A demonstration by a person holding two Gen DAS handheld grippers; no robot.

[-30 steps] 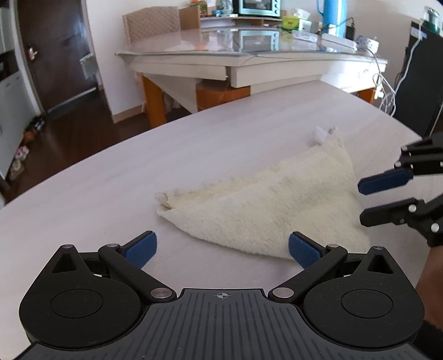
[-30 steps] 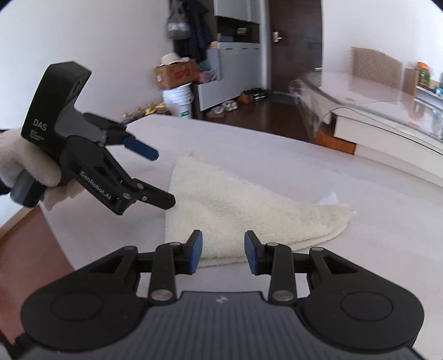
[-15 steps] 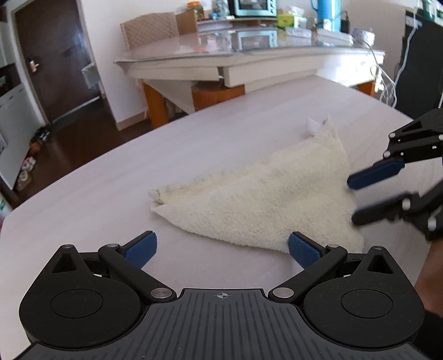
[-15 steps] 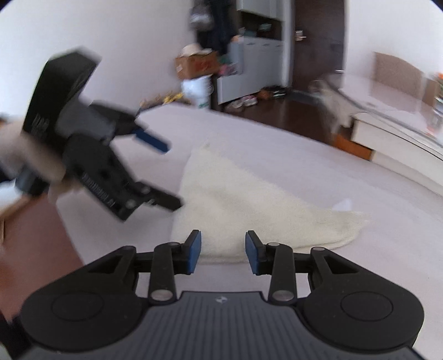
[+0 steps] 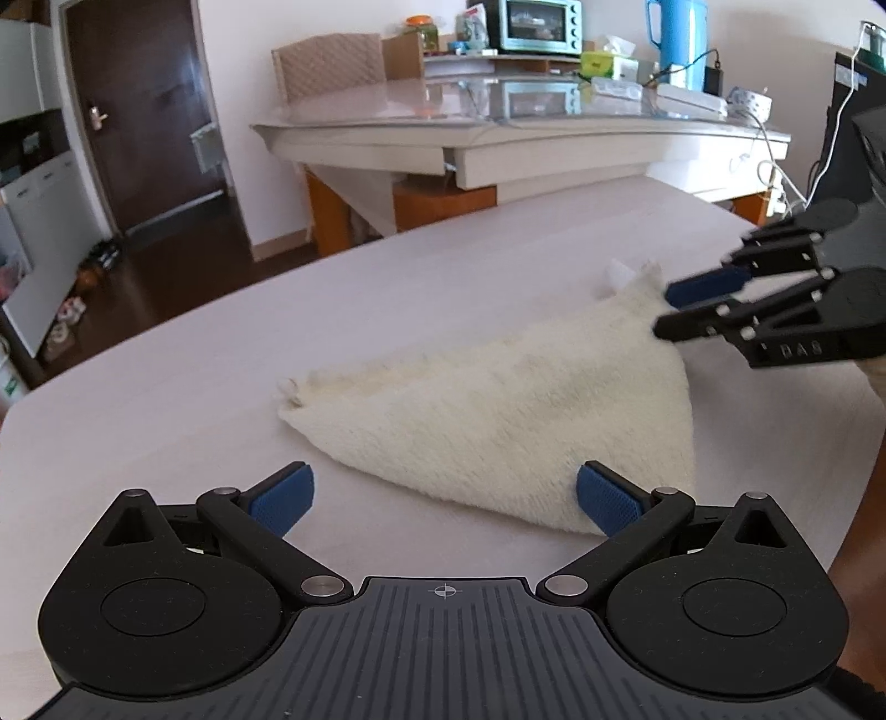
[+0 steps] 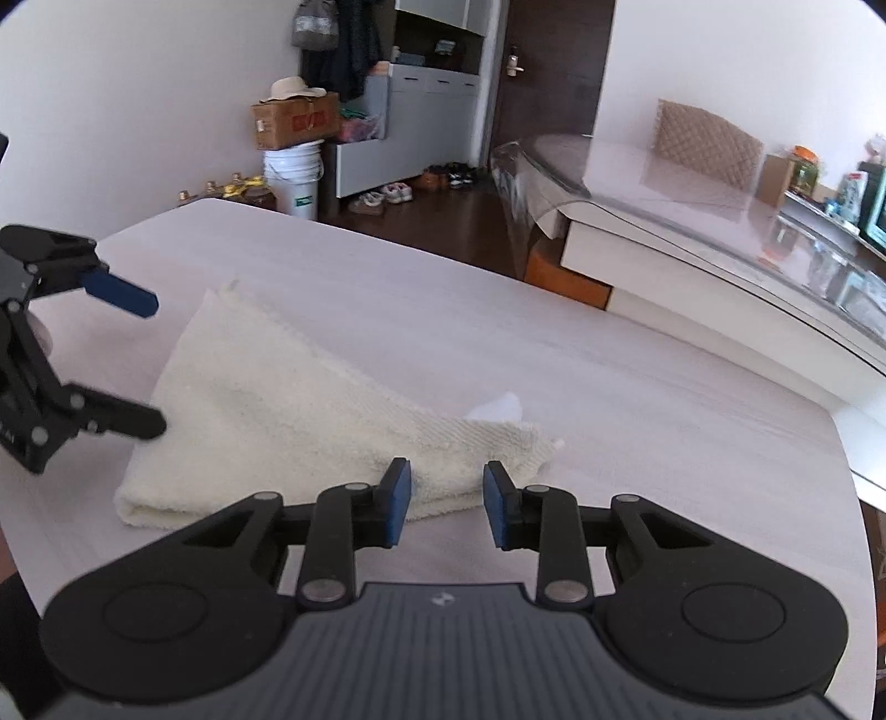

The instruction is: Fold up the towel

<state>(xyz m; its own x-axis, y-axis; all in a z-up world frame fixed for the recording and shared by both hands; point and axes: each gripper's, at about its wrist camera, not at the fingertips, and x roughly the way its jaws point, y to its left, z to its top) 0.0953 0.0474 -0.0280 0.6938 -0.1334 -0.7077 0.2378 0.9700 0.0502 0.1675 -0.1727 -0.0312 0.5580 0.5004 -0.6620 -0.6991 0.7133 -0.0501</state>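
Note:
A cream towel lies folded into a triangle on the pale table. My left gripper stands wide open at the towel's near edge, its right pad by the near corner, nothing gripped. In the right wrist view it hangs open over the towel's left end. My right gripper is narrow and its jaws are closing. The towel's edge near the tagged corner lies below the gap, and the pads do not press on it. The left wrist view shows the right gripper at the far corner beside a white label.
A glass-topped table with a toaster oven and blue kettle stands behind, with a chair. The pale table's rounded edge runs close on the right. A forearm is at the right.
My right gripper has moved along the towel to its tagged far corner, and its jaws have narrowed slightly. The left gripper has stayed open in about the same place.

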